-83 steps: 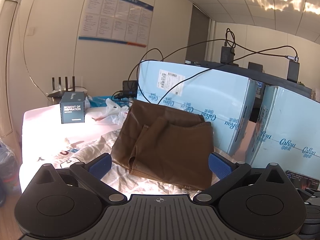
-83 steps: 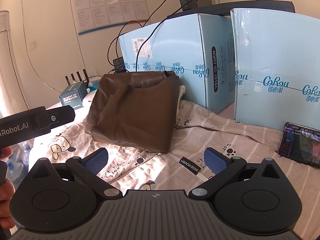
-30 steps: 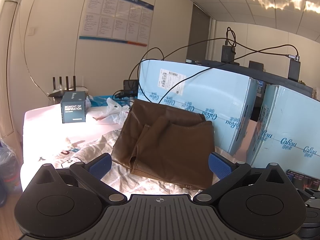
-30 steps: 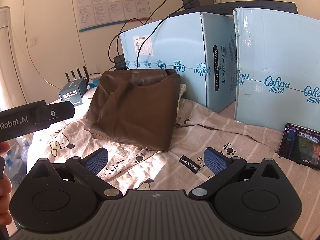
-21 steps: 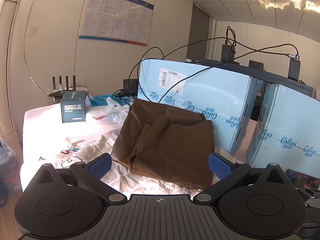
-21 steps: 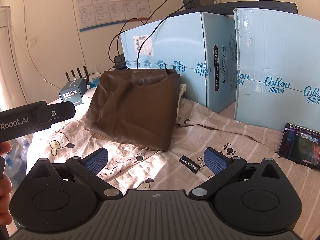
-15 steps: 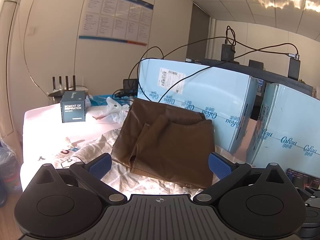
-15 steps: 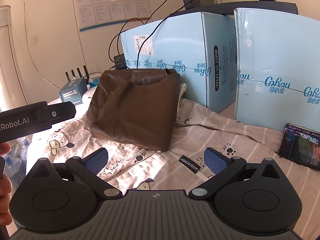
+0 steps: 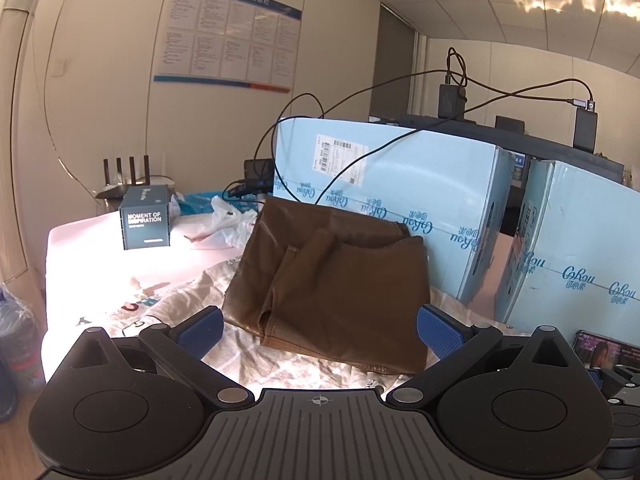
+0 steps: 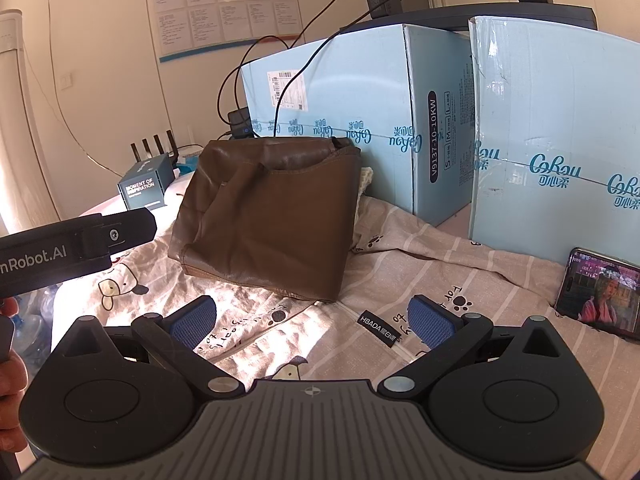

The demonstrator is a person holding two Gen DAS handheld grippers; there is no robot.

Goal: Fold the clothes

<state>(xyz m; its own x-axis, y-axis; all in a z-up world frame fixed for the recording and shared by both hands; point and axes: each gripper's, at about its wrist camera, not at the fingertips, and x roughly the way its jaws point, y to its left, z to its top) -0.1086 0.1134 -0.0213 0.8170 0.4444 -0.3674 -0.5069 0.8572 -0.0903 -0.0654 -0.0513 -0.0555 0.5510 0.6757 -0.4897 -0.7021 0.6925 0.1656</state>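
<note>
Very little differs. In the right wrist view the black bar of the left claw (image 10: 76, 246) sits slightly higher and reaches a touch further toward the brown garment (image 10: 268, 216) than 2.8 seconds ago. The whole scene there sits a little lower and more to the right in the frame, so the phone (image 10: 596, 292) lies closer to the right edge. In the left wrist view the small dark box (image 9: 146, 222) appears marginally further right.
</note>
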